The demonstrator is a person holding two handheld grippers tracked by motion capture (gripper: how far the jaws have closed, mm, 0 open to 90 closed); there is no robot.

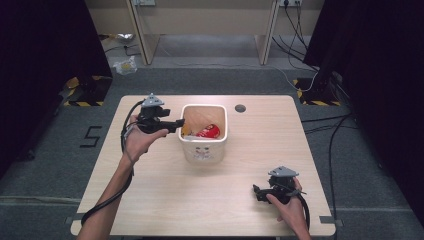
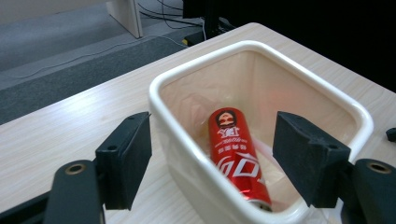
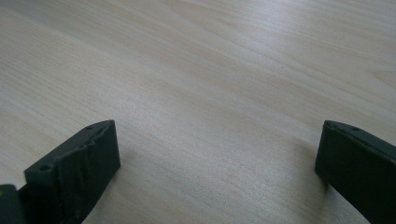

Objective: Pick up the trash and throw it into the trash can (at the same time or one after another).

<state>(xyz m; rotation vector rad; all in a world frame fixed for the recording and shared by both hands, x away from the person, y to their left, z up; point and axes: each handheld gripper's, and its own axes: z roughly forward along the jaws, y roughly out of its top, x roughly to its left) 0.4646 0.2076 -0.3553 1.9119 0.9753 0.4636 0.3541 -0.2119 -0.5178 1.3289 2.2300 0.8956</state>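
**Left tongs straddle the bin rim, can lying just ahead**

Nearest the person, the right tongs (image 1: 256,191) rest low over bare desk (image 3: 219,88), jaws spread wide and empty, well apart from the work. Farther up the desk, the left tongs (image 2: 212,154) are held at the near wall of a white bin (image 2: 177,135), jaws wide open and gripping nothing; one jaw stands outside the wall, the other over the inside. Just beyond and between those jaws a red can (image 2: 236,154) lies on its side on the bin's floor, its long axis running roughly away from the tongs, top end farther off, resting on a thin clear liner. The left hand is plainly the nearer one; any grasp would probably have to dip down past the rim and close across the can's width.
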